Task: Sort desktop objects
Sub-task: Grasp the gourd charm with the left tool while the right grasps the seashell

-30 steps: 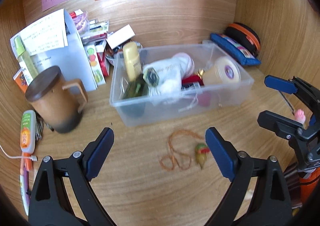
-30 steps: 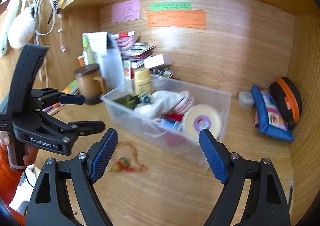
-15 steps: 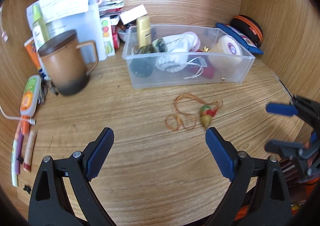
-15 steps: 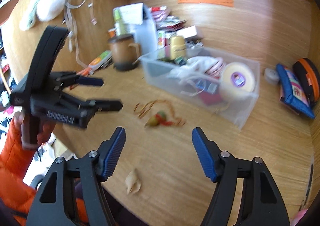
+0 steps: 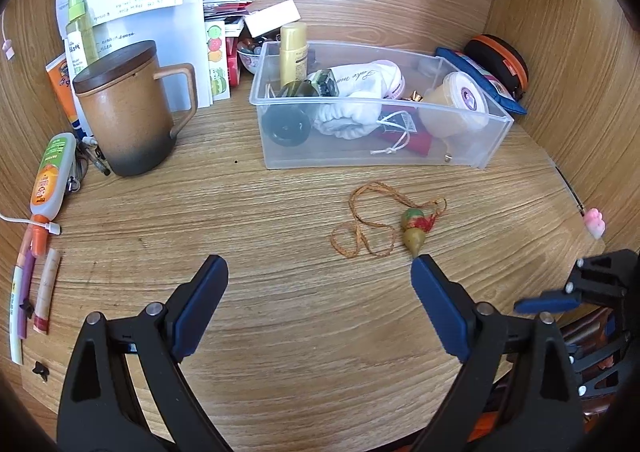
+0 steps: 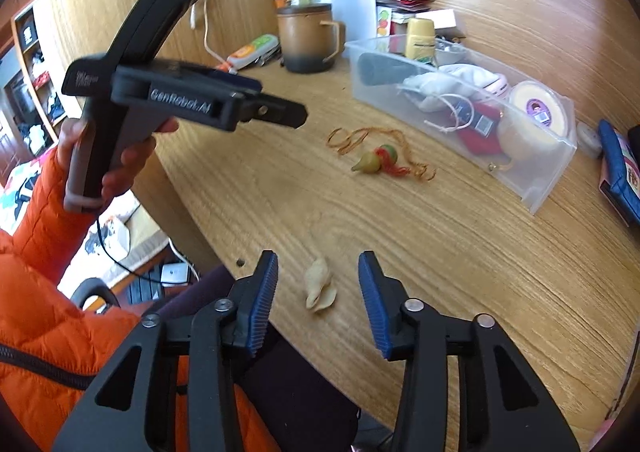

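Note:
A small pale shell (image 6: 320, 286) lies near the desk's front edge. My right gripper (image 6: 318, 258) is low over it and its jaws are closing; the shell sits between the blue pads, which do not touch it. A gourd-shaped charm (image 6: 374, 161) on an orange cord lies mid-desk, in front of the clear plastic bin (image 6: 536, 187) that holds a bottle, a white cloth and a tape roll. My left gripper (image 5: 319, 264) hovers open and empty just short of the charm (image 5: 412, 230). In the right wrist view a hand holds the left gripper (image 6: 296, 115) above the desk.
A brown lidded mug (image 5: 128, 111) stands at the left, with a tube (image 5: 50, 175) and pens (image 5: 24, 284) along the left edge. Papers and boxes crowd the back. A blue pouch (image 5: 480, 75) lies behind the bin (image 5: 492, 131). An orange sleeve (image 6: 48, 252) is at the desk's front.
My right gripper has dropped toward the desk's front edge and its jaws have narrowed around the shell. The left gripper pulled back and lower from the bin, still open.

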`<state>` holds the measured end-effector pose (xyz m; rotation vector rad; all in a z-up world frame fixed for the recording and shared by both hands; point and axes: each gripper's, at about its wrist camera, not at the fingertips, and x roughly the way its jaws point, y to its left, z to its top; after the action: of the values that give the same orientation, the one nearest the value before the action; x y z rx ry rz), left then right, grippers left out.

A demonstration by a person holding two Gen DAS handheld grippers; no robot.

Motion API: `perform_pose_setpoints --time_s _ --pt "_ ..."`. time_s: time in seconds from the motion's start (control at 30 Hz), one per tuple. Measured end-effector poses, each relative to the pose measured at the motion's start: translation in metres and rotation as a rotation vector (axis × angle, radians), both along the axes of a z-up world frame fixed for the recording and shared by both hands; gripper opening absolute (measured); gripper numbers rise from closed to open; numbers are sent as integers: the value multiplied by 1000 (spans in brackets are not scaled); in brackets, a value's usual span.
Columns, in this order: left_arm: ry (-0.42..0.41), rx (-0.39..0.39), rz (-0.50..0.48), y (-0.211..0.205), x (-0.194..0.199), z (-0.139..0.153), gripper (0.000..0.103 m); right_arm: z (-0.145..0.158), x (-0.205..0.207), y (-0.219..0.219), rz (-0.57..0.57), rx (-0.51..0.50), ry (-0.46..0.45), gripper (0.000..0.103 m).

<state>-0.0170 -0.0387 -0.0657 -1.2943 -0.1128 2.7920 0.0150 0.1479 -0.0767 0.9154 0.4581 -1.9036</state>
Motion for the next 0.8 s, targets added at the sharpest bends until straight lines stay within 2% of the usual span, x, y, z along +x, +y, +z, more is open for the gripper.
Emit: perform_pose_setpoints --time_s 0.2,0.43,0.8 --pt "-14 18 -22 7 -10 -4 94 -11 -1 -3 -2 55 -13 17" --pt "-36 7 -46 20 -25 -13 94 -13 -18 -1 -72 47 -9 17" --pt "-72 -24 -71 37 -52 -24 94 3 -80 29 -332 -13 9 17"
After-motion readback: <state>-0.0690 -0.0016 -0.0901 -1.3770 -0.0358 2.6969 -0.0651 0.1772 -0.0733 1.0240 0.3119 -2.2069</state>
